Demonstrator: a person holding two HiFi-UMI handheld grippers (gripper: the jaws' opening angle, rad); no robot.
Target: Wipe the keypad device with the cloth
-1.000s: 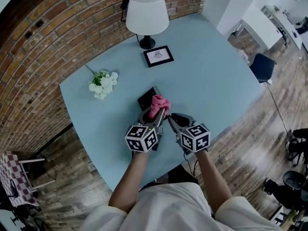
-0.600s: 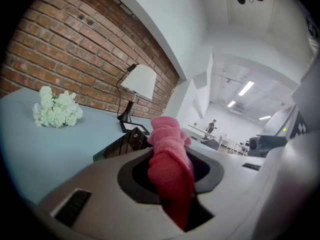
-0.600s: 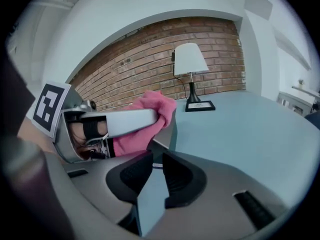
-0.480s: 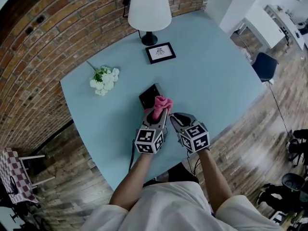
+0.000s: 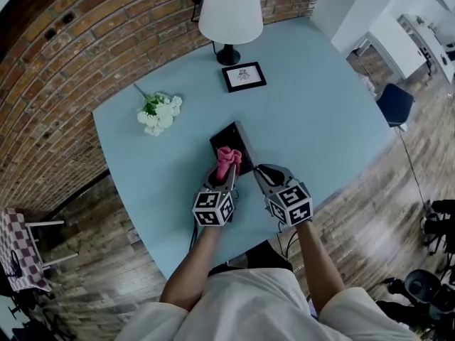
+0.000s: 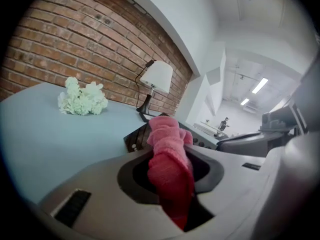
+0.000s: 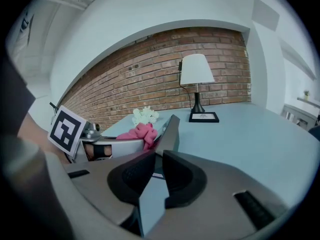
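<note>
While the wipe looks under way, it reads as mid-job, not finished. The left gripper (image 6: 170, 170) has its 2 jaws clamped on the pink cloth (image 6: 168, 146), w/ a wad sticking out past the tips. That wad sits on the keypad device (image 5: 229, 136), at the end nearest the left gripper's tips. The rest of the dark slab stretches bare beyond the wad, away from both grippers.

The right gripper (image 7: 154, 165) lies just right of the left one, jaws drawn nearly together. They appear to pinch the device's near corner, prob. to steady it; contact is hard to confirm from the head view.

Done vs. left, as a judgement:
- cloth picked up and brought onto the device: done
- near end: under the cloth now
- far end: uncovered, so prob. 1 or more strokes outward are left
- no dirt or streaks can be made out, so how clean it is can't be told

Writing: none legible.
- key markings on the device: too small
- picture frame (image 5: 244, 77), well beyond the tips near the lamp (image 5: 229, 16): a small print, unreadable
- gripper cubes: square b/w markers only, no text
- no brand seen anywhere

Flowers (image 5: 158, 112) lie on the table (image 5: 320, 119), ahead and left of the left gripper, clear of the work.
</note>
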